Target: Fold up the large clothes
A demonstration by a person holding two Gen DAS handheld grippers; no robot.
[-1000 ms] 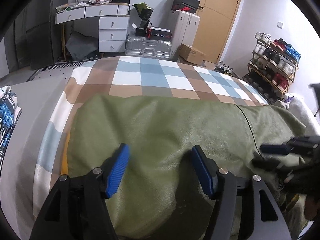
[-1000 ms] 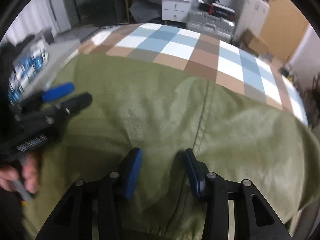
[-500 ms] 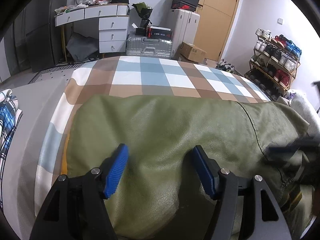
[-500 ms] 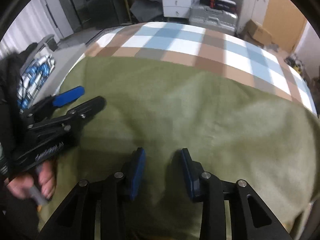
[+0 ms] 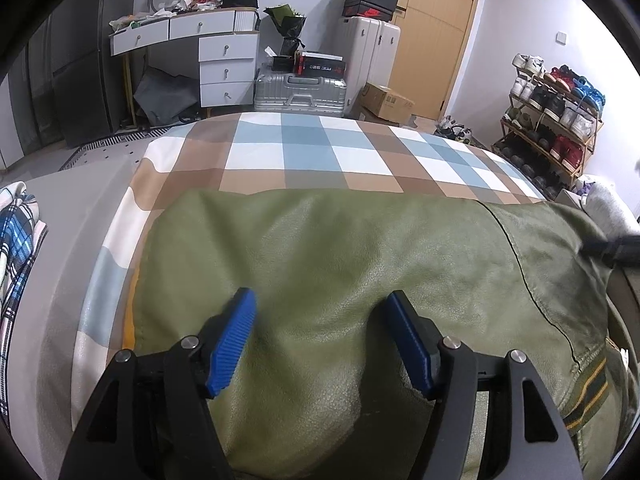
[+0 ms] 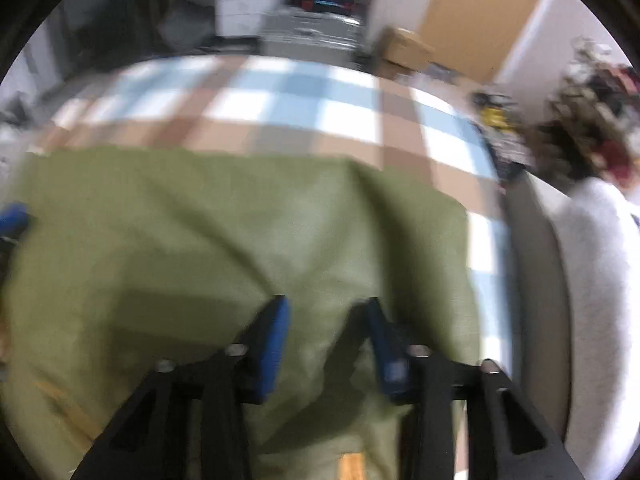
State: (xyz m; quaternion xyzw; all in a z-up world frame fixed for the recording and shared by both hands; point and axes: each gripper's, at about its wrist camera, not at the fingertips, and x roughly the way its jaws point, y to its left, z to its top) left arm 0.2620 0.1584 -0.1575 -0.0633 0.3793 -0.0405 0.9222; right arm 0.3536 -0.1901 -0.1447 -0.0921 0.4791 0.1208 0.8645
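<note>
2 hand-held grippers are seen above an olive-green jacket (image 5: 360,264) that is spread across the near half of a checked bedcover (image 5: 304,152) in blue, brown and white. The left gripper (image 5: 320,332) is held with its blue pads set wide apart; green fabric bulges up between them, but the pads are not pressed on it. A dark seam (image 5: 532,292) runs down the jacket on the right, and a striped ribbed hem (image 5: 588,396) is seen at the lower right. The right gripper (image 6: 324,336) is shown in a blurred view, its pads parted more narrowly, with jacket cloth below the gap; whether the cloth is touched cannot be told. A pale grey garment (image 6: 596,280) lies beside the jacket at the right. A white drawer unit (image 5: 224,64) and a silver suitcase (image 5: 300,90) stand beyond the bed.
</note>
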